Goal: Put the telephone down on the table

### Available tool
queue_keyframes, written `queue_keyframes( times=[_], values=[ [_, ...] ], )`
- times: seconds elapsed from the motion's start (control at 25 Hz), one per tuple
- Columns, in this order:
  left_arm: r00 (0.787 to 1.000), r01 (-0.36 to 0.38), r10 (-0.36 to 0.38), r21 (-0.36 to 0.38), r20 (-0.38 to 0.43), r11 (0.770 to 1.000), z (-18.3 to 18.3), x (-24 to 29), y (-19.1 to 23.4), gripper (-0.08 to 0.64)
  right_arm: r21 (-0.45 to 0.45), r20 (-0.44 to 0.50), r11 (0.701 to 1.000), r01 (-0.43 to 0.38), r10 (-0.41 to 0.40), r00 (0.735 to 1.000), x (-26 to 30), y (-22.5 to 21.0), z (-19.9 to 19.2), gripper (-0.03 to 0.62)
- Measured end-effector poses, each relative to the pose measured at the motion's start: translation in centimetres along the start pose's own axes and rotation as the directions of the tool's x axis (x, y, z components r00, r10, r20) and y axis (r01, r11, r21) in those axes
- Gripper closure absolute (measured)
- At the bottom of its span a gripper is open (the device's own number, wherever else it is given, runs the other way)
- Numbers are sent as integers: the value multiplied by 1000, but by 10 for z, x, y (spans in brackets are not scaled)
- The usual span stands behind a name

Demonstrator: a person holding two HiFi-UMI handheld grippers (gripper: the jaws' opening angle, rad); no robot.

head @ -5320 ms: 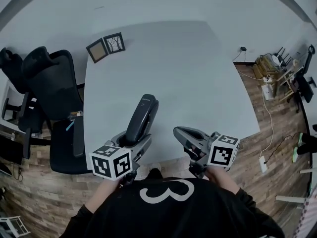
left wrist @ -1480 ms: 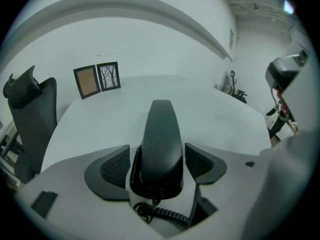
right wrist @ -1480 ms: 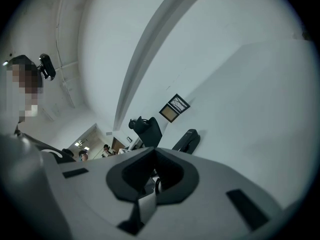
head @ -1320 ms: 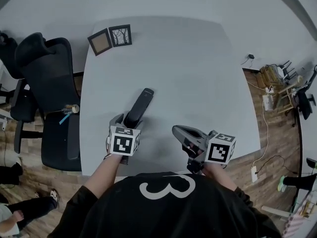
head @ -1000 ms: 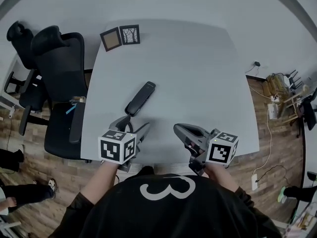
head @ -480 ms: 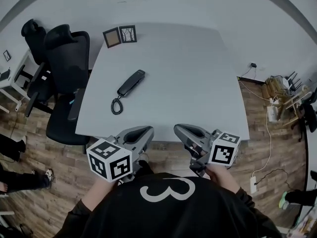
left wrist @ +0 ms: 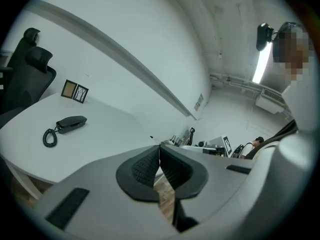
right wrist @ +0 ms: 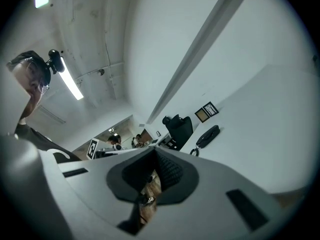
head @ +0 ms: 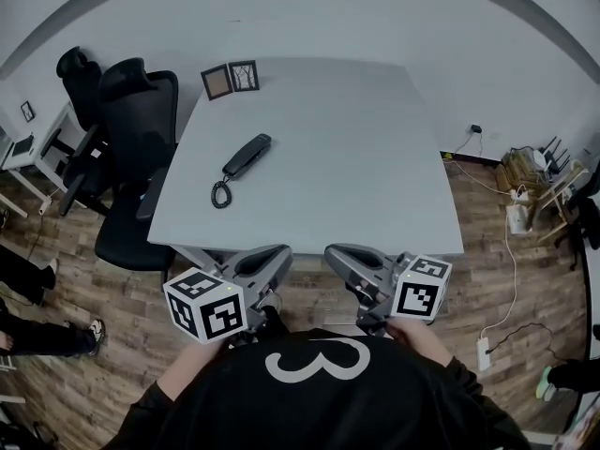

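Telephone [head: 246, 156]: lies flat on the table [head: 356, 157], well ahead of the left gripper [head: 274, 253], apart from it. Left gripper's jaws are pressed together, empty; right gripper [head: 336, 252] likewise.

Black telephone [head: 247, 156], white table [head: 347, 157], black office chairs [head: 141, 111], brown wood-plank floor [head: 497, 251], pale grey walls [head: 375, 7]

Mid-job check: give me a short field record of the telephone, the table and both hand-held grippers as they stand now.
telephone: lies flat on the table, coiled cord beside it, nothing gripping it
table: white, two picture frames at the far left corner
left hand-held gripper: shut, empty, short of the table's near edge
right hand-held gripper: shut, empty, short of the near edge
task: looks done
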State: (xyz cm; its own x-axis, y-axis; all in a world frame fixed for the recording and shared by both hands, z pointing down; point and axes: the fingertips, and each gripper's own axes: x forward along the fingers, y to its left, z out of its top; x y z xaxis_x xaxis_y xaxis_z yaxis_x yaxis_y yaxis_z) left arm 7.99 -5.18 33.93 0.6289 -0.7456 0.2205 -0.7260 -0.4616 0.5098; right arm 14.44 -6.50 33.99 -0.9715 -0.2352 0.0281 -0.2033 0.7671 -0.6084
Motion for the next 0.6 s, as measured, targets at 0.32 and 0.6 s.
queue_keyframes(
  times=[0.32, 0.6],
  values=[
    [1000, -6, 6, 24, 0, 1000, -6, -6, -19, 548, -30, 8, 999, -36, 36, 999, -11, 21, -4, 584],
    [1000, -10, 10, 17, -3, 1000, -13, -3, -26, 548, -20, -8, 999, -39, 39, 999, -19, 22, -11, 584]
  ],
)
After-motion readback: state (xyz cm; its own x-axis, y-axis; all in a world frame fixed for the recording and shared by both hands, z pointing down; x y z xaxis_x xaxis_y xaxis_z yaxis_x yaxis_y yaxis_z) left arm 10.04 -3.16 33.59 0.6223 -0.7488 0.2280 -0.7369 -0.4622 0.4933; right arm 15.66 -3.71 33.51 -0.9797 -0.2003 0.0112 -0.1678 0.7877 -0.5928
